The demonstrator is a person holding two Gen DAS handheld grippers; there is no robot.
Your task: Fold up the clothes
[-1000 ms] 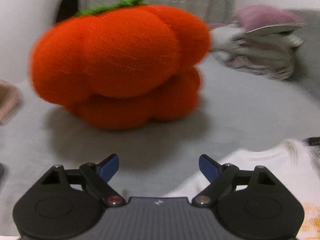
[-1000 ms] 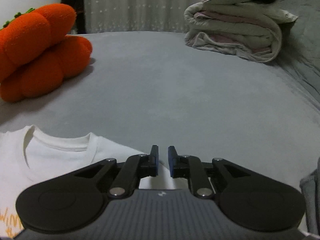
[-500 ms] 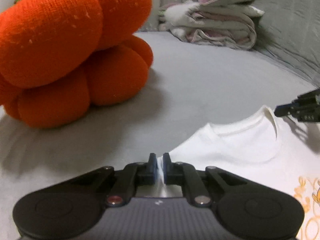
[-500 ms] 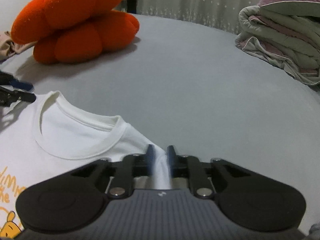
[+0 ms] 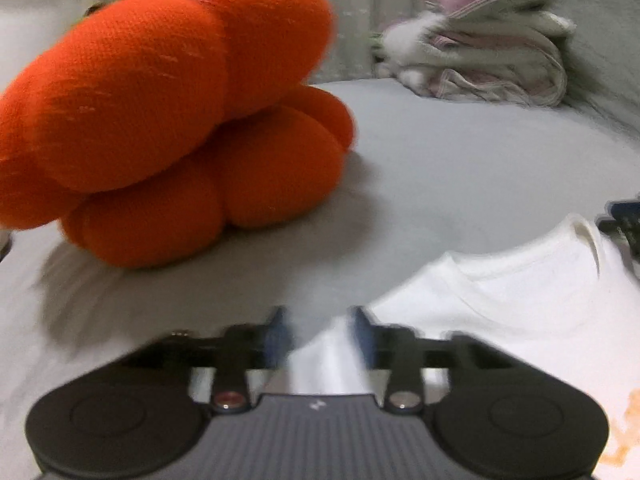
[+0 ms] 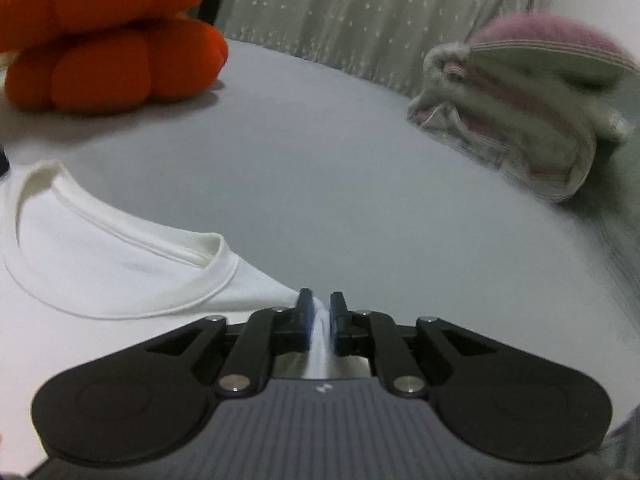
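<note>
Left gripper [image 5: 320, 334]: its jaws are opening. A bit of the white shirt [image 5: 520, 304] is between them, at one shoulder. The picture is blurry, but the pads look off the cloth, so it seems let go.

Right gripper [image 6: 319, 316]: its jaws are opening too. A pinch of the shirt's other shoulder sits between the fingers [image 6: 303, 312]. The cloth looks still pinched there, though the grip is coming loose.

Shirt: it lies flat on the grey bed [image 6: 360, 184], front up, neck hole [image 6: 116, 236] toward the far side. Some orange print [image 5: 624, 432] shows low down on the front.

Done: the shirt looks spread out, with both shoulders set down. No fold shows in the part the cameras see.

Left to do: likely all the folding. The sleeves and sides need to go in, then the bottom goes up. The lower part of the shirt is out of view, so that part cannot be told.

Nearby: an orange pumpkin pillow [image 5: 168, 112] sits just past the shirt. A pile of blankets [image 6: 528, 108] is well apart, far back.
</note>
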